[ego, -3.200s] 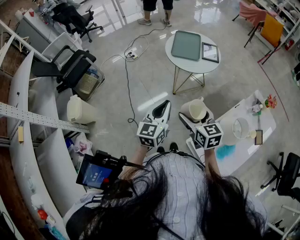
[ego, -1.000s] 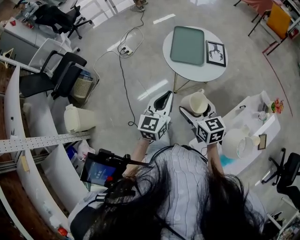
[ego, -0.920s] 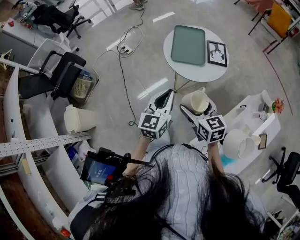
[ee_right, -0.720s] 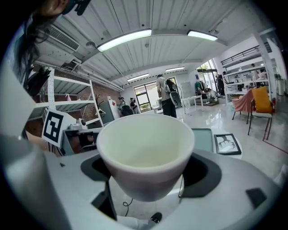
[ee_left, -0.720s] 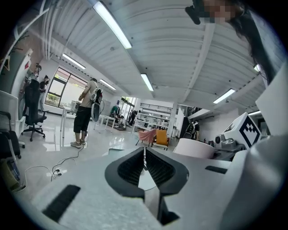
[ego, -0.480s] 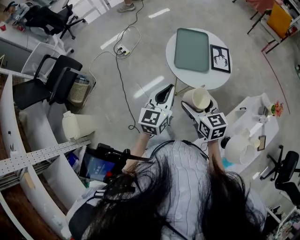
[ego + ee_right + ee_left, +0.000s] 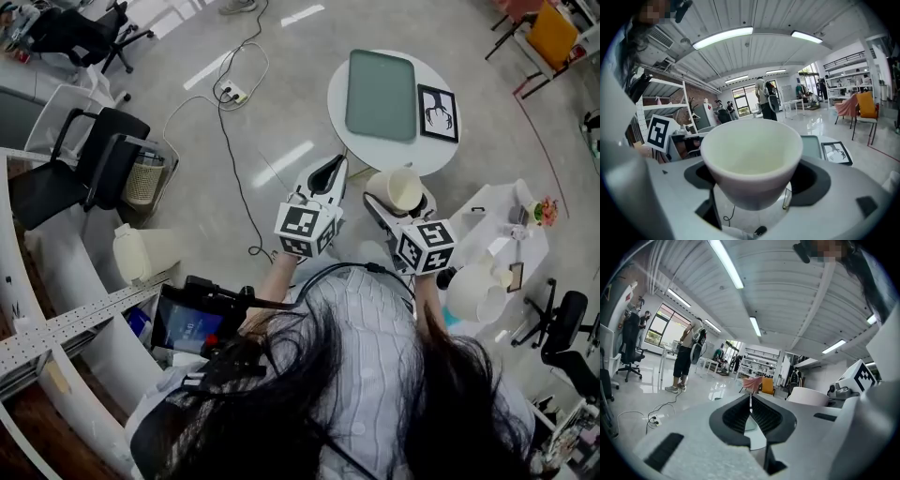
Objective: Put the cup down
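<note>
My right gripper (image 7: 401,195) gripped the white cup (image 7: 751,161) upright between its jaws, held in the air by the near edge of the round table (image 7: 412,142). My left gripper (image 7: 750,404) sat just beside it, jaws clenched together on nothing.

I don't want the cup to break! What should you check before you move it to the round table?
1. Cup gripped between the right gripper jaws: ok.
2. Cup upright: ok.
3. Nothing inside to spill: ok, it looks empty.
4. Cup above the round table: not ok; the right gripper view shows floor under it, with the table ahead.
5. Bare spot to land on: ok, the near edge in front of the tray and beside the framed picture is free.
6. Left gripper out of the way: ok, jaws together, holding nothing.
</note>
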`<state>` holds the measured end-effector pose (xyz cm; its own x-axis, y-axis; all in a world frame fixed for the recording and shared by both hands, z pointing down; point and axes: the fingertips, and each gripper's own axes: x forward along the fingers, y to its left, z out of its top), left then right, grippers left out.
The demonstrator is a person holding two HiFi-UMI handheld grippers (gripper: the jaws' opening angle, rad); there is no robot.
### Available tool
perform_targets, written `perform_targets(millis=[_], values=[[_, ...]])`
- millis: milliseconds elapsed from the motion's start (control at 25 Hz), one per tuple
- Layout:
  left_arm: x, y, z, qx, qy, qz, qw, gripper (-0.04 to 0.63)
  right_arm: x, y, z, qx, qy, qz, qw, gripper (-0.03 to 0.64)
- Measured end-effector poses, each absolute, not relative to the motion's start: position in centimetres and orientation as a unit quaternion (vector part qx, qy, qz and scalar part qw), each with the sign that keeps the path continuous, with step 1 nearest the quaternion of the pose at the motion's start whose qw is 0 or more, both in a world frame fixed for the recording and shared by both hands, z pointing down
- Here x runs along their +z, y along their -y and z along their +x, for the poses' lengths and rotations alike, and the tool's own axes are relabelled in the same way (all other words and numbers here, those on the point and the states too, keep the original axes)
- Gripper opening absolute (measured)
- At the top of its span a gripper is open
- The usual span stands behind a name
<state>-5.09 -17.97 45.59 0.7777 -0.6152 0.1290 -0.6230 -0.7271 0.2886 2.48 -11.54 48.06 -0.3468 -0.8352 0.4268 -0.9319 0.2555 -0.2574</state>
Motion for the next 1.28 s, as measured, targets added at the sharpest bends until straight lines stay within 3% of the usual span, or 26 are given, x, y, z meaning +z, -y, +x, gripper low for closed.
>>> perform_targets(millis=[520, 1280], values=[[47.4, 19.9, -4.5, 0.025, 0.344, 0.921, 0.179, 0.023, 49.4, 13.8, 3.7, 0.254, 0.784, 0.557, 0.103, 0.428], [47.5, 31.5, 2.3, 0.033, 0.391, 0.905, 0.165, 0.023, 50.4, 27.6, 11.3, 0.243, 0.82, 0.505, 0.117, 0.43]])
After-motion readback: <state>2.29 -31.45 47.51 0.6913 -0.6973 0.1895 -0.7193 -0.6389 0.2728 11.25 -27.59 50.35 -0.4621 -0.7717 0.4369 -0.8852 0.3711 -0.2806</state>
